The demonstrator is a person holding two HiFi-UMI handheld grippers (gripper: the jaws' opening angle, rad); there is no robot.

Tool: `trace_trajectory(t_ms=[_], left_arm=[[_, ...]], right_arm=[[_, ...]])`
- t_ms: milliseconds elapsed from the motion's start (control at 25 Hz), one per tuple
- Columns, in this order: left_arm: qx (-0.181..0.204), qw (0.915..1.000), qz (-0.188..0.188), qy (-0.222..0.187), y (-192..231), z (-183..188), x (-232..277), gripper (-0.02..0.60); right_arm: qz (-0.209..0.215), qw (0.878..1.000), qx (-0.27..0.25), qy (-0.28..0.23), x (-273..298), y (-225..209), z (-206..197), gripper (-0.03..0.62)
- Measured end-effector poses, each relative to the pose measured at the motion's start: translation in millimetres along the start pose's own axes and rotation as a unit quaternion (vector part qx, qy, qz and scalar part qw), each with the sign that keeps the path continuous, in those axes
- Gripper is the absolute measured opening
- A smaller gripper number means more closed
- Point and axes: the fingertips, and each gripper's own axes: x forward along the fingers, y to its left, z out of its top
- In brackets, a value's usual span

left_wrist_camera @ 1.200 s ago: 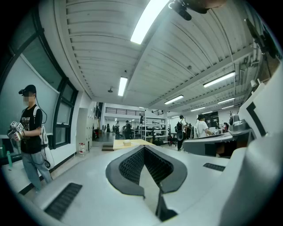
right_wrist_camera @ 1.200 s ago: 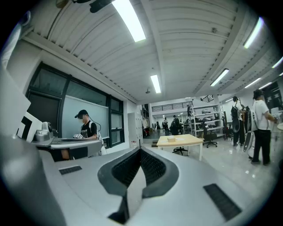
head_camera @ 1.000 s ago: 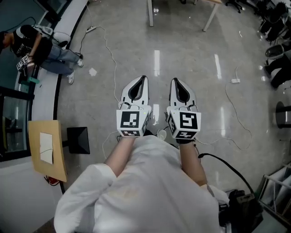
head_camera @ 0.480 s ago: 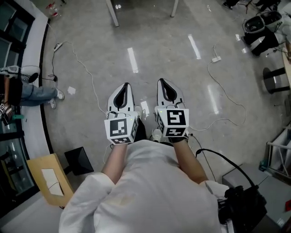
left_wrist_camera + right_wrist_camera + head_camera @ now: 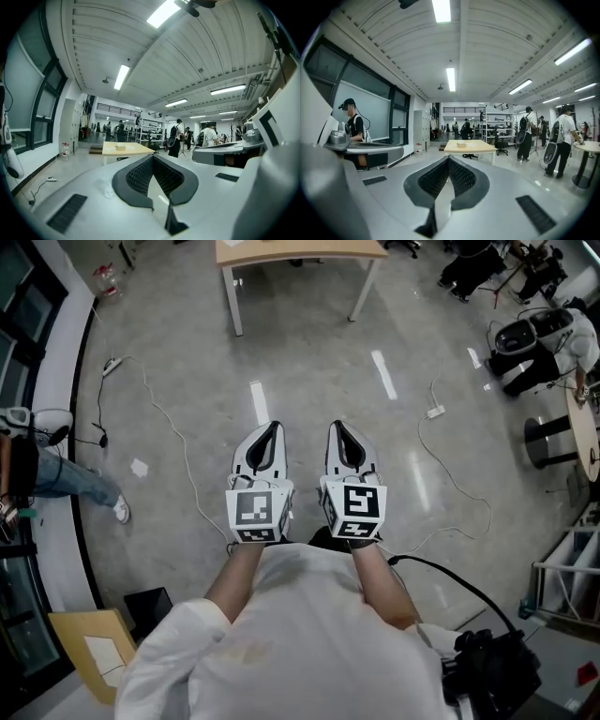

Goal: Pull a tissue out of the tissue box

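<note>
A small pale tissue box (image 5: 120,147) lies on a light wooden table (image 5: 126,149) far ahead of me across the floor. The right gripper view shows the same tissue box (image 5: 461,145) on that table (image 5: 469,147). From the head view only the table's near edge (image 5: 300,253) shows at the top. My left gripper (image 5: 272,426) and right gripper (image 5: 339,426) are held side by side above the bare floor, well short of the table. Both are shut with nothing between their pads, as the left gripper (image 5: 153,155) and the right gripper (image 5: 448,158) show in their own views.
White cables (image 5: 178,456) and a power strip (image 5: 435,412) lie on the polished floor. A person (image 5: 37,474) stands at the left by the window wall. Cardboard (image 5: 94,652) and a black bag (image 5: 487,671) sit near my feet. Several people (image 5: 560,140) and shelves fill the room's far end.
I have moved forward over the floor and the wooden table has come into the head view at the top. Both grippers stay shut and side by side.
</note>
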Motion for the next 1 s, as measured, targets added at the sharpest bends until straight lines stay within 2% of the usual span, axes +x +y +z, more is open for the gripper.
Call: trace_trajectory(t_ms=[160, 320, 480, 560, 640, 800, 1000], left_arm=[[-0.007, 0.9999, -0.001, 0.011, 16, -6, 31, 0.0], [0.007, 0.9999, 0.001, 0.009, 8, -1, 84, 0.0], [0.002, 0.9999, 0.004, 0.014, -3, -5, 161, 0.0], [0.018, 0.9997, 0.005, 0.013, -10, 8, 206, 0.0], [0.028, 0.9995, 0.01, 0.007, -23, 26, 256, 0.0], [0.032, 0.9993, 0.022, -0.003, -54, 52, 335, 0.0], [0.016, 0.999, 0.037, 0.017, -62, 48, 384, 0.0]], right_arm=[[0.001, 1.0, -0.001, 0.002, 38, -13, 6, -0.002], [-0.001, 1.0, 0.015, -0.002, 77, -62, 9, 0.0], [0.057, 0.997, 0.044, -0.038, 120, -108, 19, 0.0], [0.079, 0.995, 0.031, -0.054, 147, -134, 35, -0.002], [0.082, 0.995, 0.016, -0.053, 175, -174, 52, 0.0], [0.089, 0.995, 0.029, -0.047, 220, -249, 71, 0.0], [0.127, 0.991, 0.033, -0.035, 260, -270, 72, -0.002]])
